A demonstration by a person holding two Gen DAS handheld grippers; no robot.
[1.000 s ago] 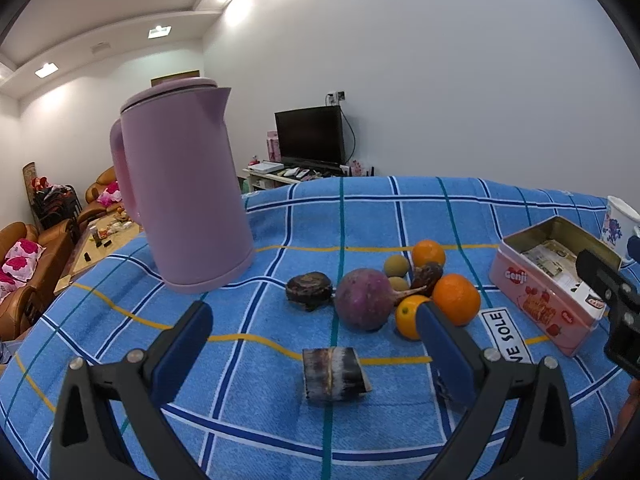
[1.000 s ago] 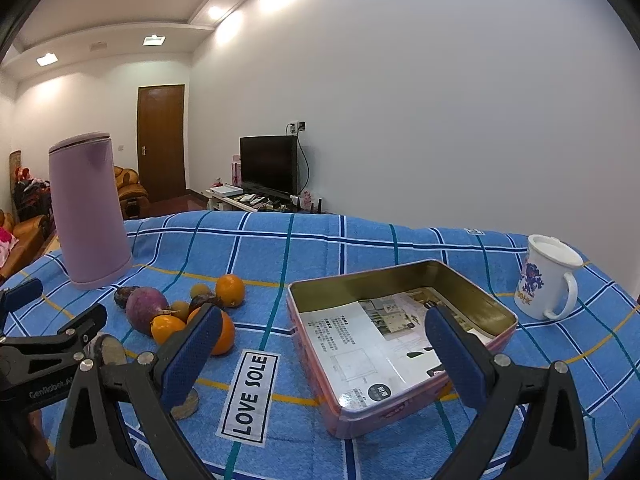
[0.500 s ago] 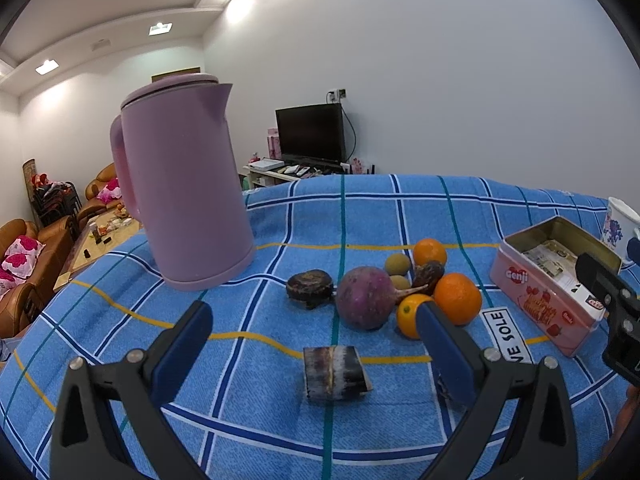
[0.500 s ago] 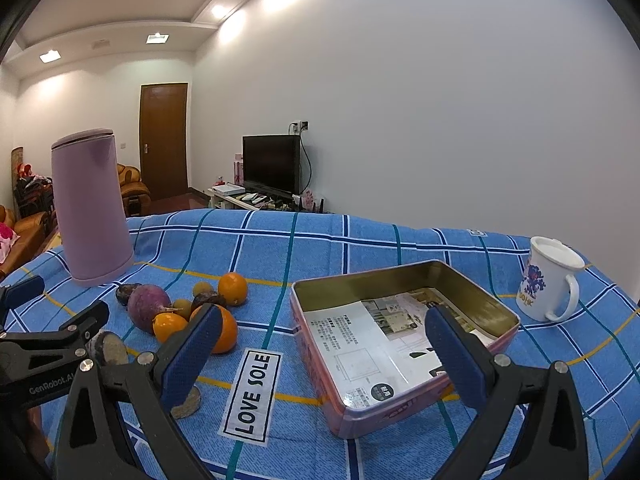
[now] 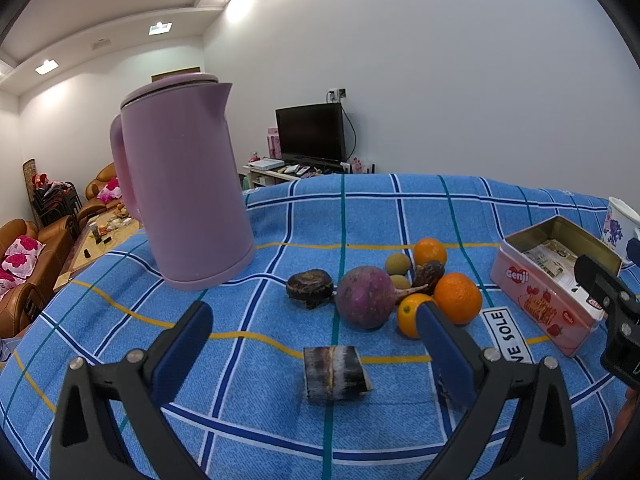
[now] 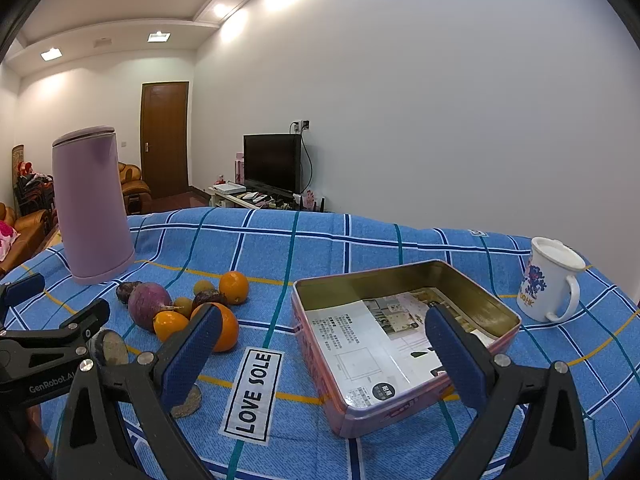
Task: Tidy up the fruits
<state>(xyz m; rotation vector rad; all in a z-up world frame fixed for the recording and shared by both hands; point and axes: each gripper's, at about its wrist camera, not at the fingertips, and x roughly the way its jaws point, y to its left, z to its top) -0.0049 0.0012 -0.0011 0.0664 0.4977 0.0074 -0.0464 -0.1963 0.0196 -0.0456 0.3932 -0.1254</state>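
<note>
A cluster of fruit lies on the blue checked cloth: a purple round fruit (image 5: 365, 297), oranges (image 5: 458, 298), small yellowish fruits (image 5: 398, 263) and a dark wrinkled fruit (image 5: 310, 285). A dark cut chunk (image 5: 335, 372) lies nearest me. My left gripper (image 5: 316, 354) is open and empty, hovering just before that chunk. My right gripper (image 6: 324, 356) is open and empty over the near edge of an open pink tin (image 6: 320, 376) lined with paper. The fruit cluster (image 6: 180, 312) sits left of the tin.
A tall pink kettle (image 5: 180, 204) stands at the back left. A white mug (image 6: 550, 284) stands right of the tin. A "LOVE SOLE" label (image 6: 254, 392) is sewn on the cloth. The table's far edge drops to a living room.
Both grippers have barely shifted; the views moved slightly. Nothing was taken hold of or let go.
</note>
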